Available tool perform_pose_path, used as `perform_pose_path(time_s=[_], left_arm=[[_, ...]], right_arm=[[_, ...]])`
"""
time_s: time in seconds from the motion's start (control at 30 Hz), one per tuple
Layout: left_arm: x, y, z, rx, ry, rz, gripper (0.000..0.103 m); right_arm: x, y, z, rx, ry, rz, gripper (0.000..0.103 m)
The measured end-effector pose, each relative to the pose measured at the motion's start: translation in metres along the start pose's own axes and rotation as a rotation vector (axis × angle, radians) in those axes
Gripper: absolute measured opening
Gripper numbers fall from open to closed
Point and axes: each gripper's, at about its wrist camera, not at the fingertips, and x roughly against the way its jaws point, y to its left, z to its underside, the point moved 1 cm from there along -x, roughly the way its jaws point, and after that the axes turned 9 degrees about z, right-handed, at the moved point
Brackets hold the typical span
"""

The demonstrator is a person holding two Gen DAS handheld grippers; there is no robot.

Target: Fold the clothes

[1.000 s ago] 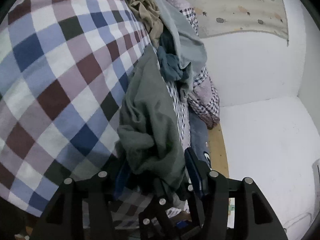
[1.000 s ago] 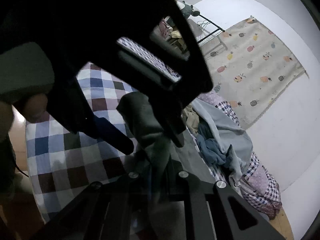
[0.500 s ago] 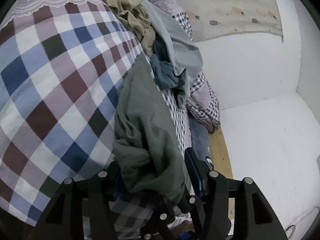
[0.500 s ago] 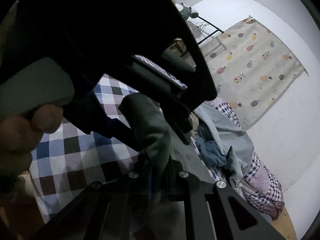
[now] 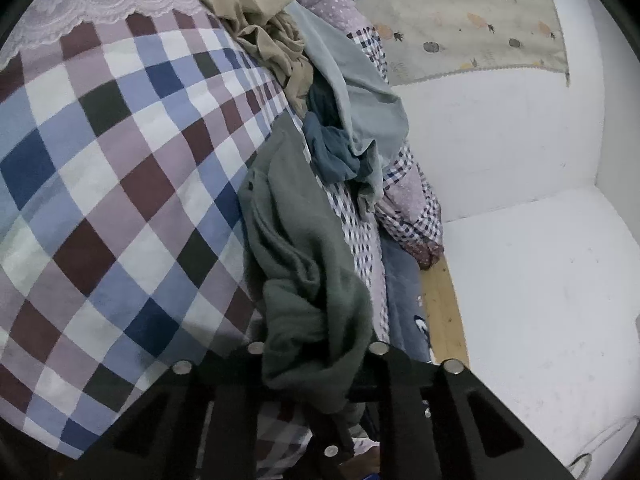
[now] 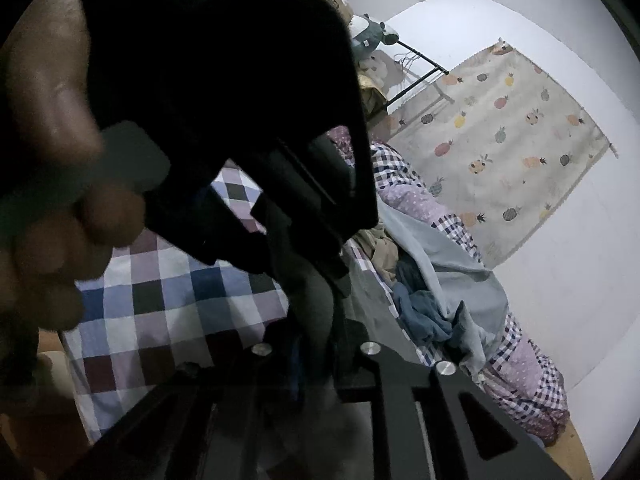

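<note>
We are pinching the soft, limp green garment (image 5: 308, 280) at lower centre, both grippers (image 5: 316, 364) (image 6: 316, 344) clamped on bunched cloth.

Garment (image 5: 304, 264) is draped along checked bedspread (image 5: 120, 184), right of centre. Clothes pile (image 5: 344, 120) is heaped behind it. Wall hanging (image 5: 472, 20) is mounted beyond.

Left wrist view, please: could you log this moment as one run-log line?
stage: gathering garment | left hand-held gripper: shut on green garment | right hand-held gripper: shut on green garment | surface: checked bedspread | unfolded pile: beside
</note>
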Motion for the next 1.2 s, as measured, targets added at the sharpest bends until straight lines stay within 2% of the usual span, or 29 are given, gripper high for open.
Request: perform_pose_path(time_s=[0.1, 0.17, 0.37, 0.57, 0.83, 1.0, 1.03, 1.1, 1.13, 1.17, 1.2], left_arm=[[0.0, -0.005, -0.001, -0.019, 0.013, -0.001, 0.011], [0.0, -0.008, -0.003, -0.02, 0.02, 0.007, 0.01], [0.0, -0.02, -0.006, -0.022, 0.025, 0.045, 0.01], [0.0, -0.029, -0.01, -0.015, 0.021, 0.078, 0.01], [-0.004, -0.041, -0.016, 0.001, 0.006, 0.129, 0.01], [-0.005, -0.045, -0.018, 0.018, -0.005, 0.151, 0.01], [-0.006, -0.046, -0.018, 0.02, -0.006, 0.154, 0.01], [-0.007, -0.046, -0.018, 0.025, -0.01, 0.157, 0.01], [-0.007, -0.046, -0.018, 0.027, -0.011, 0.159, 0.01], [-0.008, -0.045, -0.018, 0.03, -0.013, 0.158, 0.01], [-0.007, -0.045, -0.018, 0.033, -0.017, 0.157, 0.01]], right_arm=[[0.003, -0.002, 0.005, 0.006, -0.01, 0.038, 0.044], [0.003, -0.007, 0.012, 0.0, 0.0, 0.061, 0.05], [-0.009, -0.026, 0.049, -0.001, 0.11, 0.124, 0.051], [-0.013, -0.061, 0.099, -0.026, 0.253, 0.205, 0.057], [-0.006, -0.098, 0.182, 0.003, 0.504, 0.309, 0.057], [-0.016, -0.131, 0.232, -0.038, 0.652, 0.363, 0.057], [-0.015, -0.137, 0.238, -0.05, 0.663, 0.366, 0.056], [-0.012, -0.139, 0.244, -0.046, 0.665, 0.365, 0.042], [-0.012, -0.136, 0.245, -0.029, 0.661, 0.349, 0.019], [-0.011, -0.133, 0.242, -0.011, 0.656, 0.337, 0.013], [-0.008, -0.13, 0.239, 0.014, 0.648, 0.343, 0.013]])
